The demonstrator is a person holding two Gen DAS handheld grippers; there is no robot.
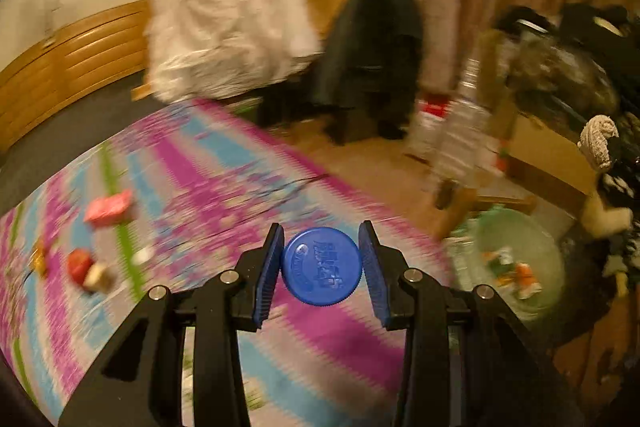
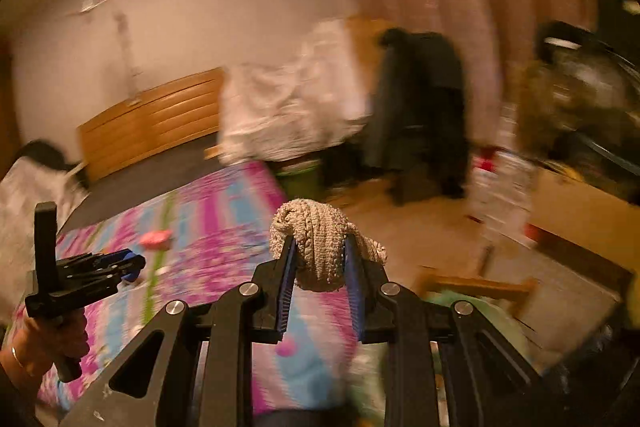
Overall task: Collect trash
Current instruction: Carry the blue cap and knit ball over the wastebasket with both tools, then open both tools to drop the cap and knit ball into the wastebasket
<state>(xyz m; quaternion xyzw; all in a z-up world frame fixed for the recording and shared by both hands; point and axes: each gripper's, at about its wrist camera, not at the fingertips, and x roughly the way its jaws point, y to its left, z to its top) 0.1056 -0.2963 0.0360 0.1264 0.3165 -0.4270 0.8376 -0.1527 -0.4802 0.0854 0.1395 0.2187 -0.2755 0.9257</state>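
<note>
My left gripper (image 1: 322, 265) is shut on a blue bottle cap (image 1: 322, 265), held flat-face toward the camera above a pink and blue patterned rug (image 1: 224, 187). Scraps lie on the rug at the left: a pink piece (image 1: 109, 207), a red one (image 1: 79, 264) and a beige one (image 1: 98, 277). A green translucent bin (image 1: 504, 223) with wrappers inside stands low at the right. My right gripper (image 2: 320, 259) is shut on a beige knitted wad (image 2: 320, 243). The right wrist view also shows the left gripper (image 2: 120, 265) at the far left, carried by a hand (image 2: 52, 339).
Behind the rug lie a white bedding heap (image 1: 232, 39) and a wooden slatted board (image 1: 60, 67). A black garment (image 1: 372, 47) hangs before a curtain. Clear plastic bottles (image 1: 460, 119) and a cardboard box (image 1: 548, 155) crowd the right side. Everything is motion-blurred.
</note>
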